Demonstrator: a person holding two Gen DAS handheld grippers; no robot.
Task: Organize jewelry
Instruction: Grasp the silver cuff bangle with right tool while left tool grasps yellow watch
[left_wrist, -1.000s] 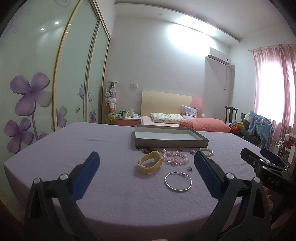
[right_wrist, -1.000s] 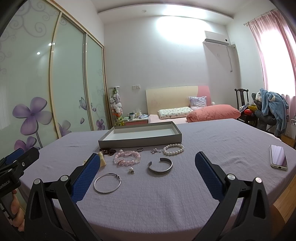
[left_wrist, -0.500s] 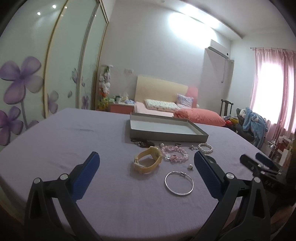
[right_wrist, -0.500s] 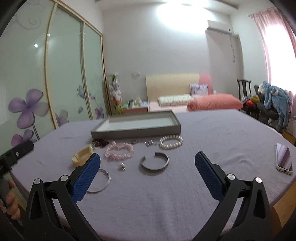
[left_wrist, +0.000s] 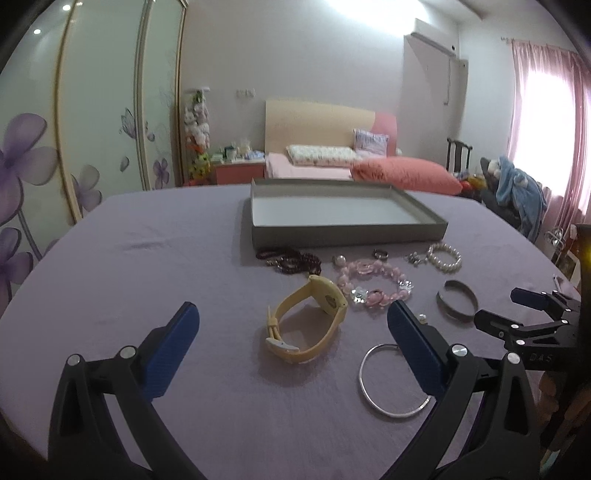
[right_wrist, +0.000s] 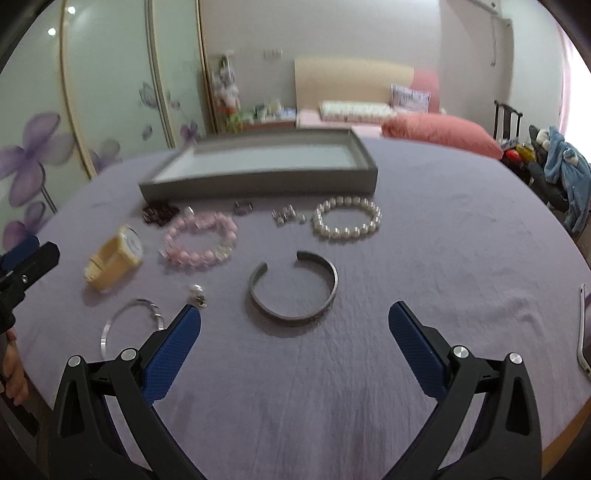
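Note:
Jewelry lies on a purple-covered table in front of an empty grey tray (left_wrist: 347, 232) (right_wrist: 258, 179). My left gripper (left_wrist: 291, 325) is open and empty, just before a yellow watch (left_wrist: 308, 321) (right_wrist: 114, 258). A thin silver bangle (left_wrist: 395, 382) (right_wrist: 129, 325) lies by its right finger. My right gripper (right_wrist: 293, 325) is open and empty, right before a dark metal cuff (right_wrist: 293, 291) (left_wrist: 456, 301). A pink bead bracelet (right_wrist: 201, 242) (left_wrist: 375, 284), a pearl bracelet (right_wrist: 347, 221) (left_wrist: 445, 256), dark beads (left_wrist: 291, 260), rings and small pieces lie near the tray.
A phone (right_wrist: 583, 332) lies at the table's right edge. Behind the table are a bed with pink pillows (left_wrist: 402, 173), a floral sliding wardrobe (left_wrist: 74, 122) on the left, and a chair with clothes (left_wrist: 517, 192) by a pink curtain.
Both grippers have moved forward and tilted down toward the jewelry; the watch and the cuff now sit larger and closer between the open fingers. Nothing on the table has moved.

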